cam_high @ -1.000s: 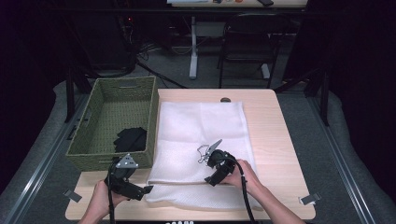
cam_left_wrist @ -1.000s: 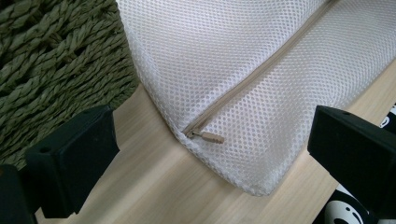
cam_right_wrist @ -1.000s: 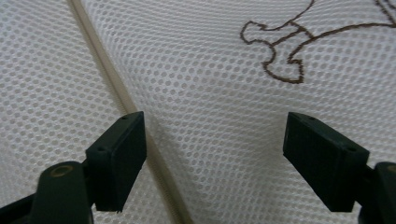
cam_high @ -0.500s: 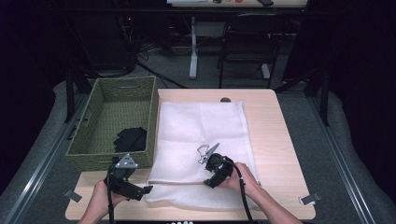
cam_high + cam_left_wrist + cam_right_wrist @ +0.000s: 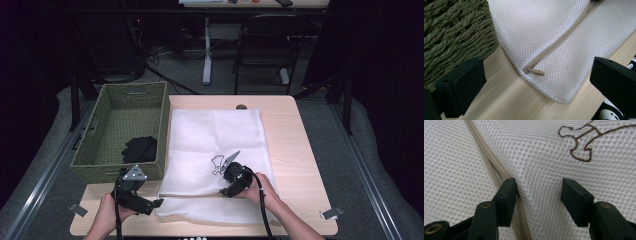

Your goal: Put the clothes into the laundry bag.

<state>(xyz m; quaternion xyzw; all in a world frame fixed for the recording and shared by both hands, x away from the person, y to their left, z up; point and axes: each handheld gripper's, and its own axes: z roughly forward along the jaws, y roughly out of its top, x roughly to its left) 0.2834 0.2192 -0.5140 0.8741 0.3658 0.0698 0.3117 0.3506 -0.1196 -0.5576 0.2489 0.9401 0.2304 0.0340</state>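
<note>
Right claw has slid nearer along the white mesh bag, jaws spread, pressed on mesh beside the zipper. Left claw spread, off the zipper pull at the bag's near-left corner on the desk. Risk: mesh bunches, zipper jams.

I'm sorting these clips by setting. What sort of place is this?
Probably a lab or studio workspace set up for recording, not a home: a light wooden table stands amid dark surroundings, cables trail on the grey floor behind it, and a black chair waits by another desk.
</note>
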